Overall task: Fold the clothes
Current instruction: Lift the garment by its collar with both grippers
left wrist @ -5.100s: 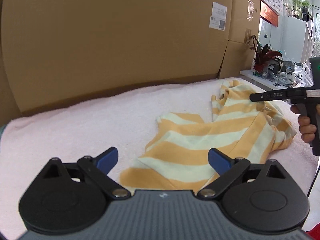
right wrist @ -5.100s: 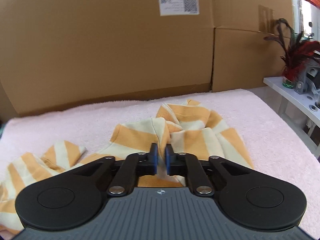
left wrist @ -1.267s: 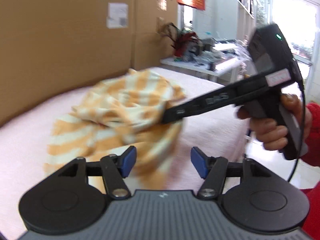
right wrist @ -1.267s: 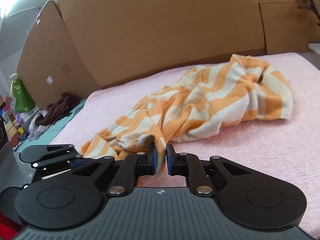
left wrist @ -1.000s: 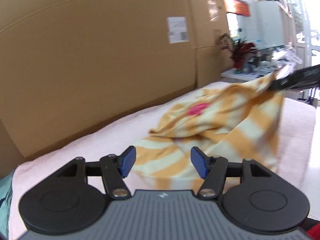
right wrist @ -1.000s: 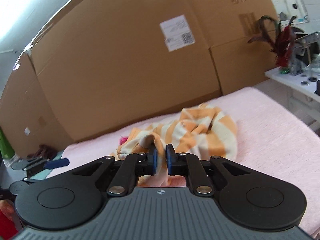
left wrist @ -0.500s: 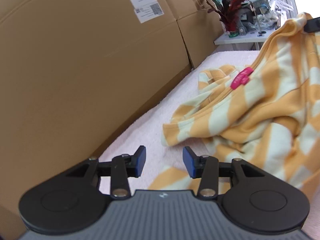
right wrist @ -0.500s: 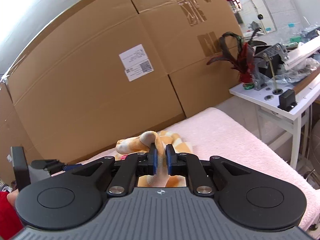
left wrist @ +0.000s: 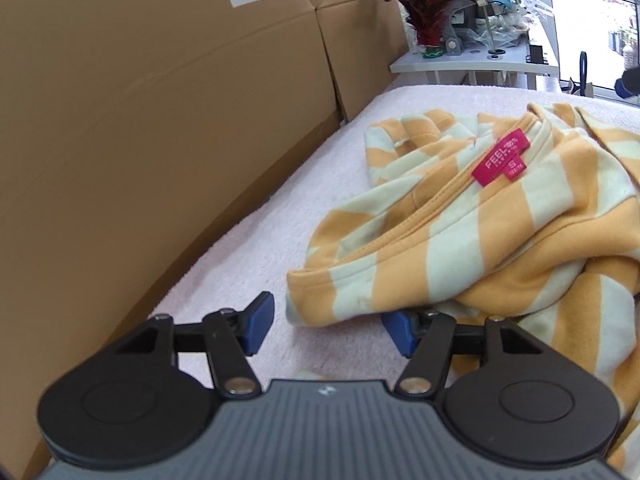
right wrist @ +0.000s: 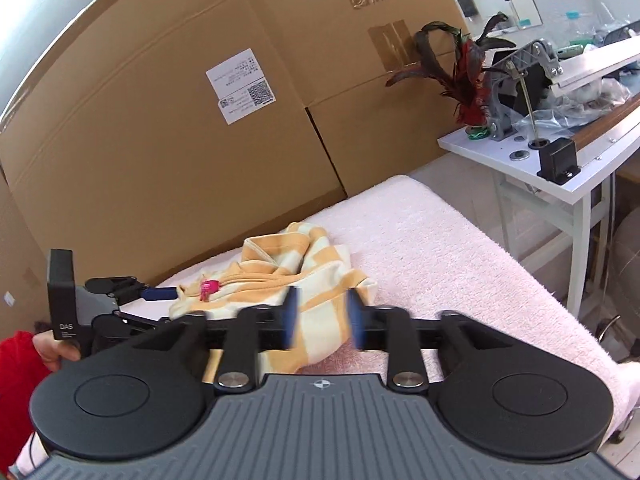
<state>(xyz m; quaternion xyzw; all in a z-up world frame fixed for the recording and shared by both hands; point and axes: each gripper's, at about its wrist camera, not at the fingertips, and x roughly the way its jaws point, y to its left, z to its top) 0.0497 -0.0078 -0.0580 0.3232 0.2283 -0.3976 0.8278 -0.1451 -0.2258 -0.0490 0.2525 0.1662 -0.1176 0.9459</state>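
Observation:
An orange and cream striped sweatshirt (left wrist: pixel 460 240) with a pink neck label (left wrist: pixel 500 158) lies crumpled on the pink towel-covered table (left wrist: pixel 248 248). My left gripper (left wrist: pixel 328 330) is low at the garment's near hem. Its jaws are opening, a fold of hem lies just ahead between them, and the pads do not press on it. In the right wrist view the sweatshirt (right wrist: pixel 296 264) lies ahead. My right gripper (right wrist: pixel 322 320) has blurred jaws that are opening, with loose fabric between them. The left gripper (right wrist: pixel 162 305) shows at the garment's left end, held by a hand (right wrist: pixel 52 354).
Tall cardboard boxes (left wrist: pixel 160 100) wall off the table's far side. A white side table (right wrist: pixel 540 168) with a red-leaved plant (right wrist: pixel 460 76) and metal equipment stands beyond the towel's right end. The towel's edge (right wrist: pixel 560 320) drops off on the right.
The right gripper, shut on the fabric before, has spread its jaws and the lifted garment now lies on the towel. The left gripper has come closer to the hem and widened.

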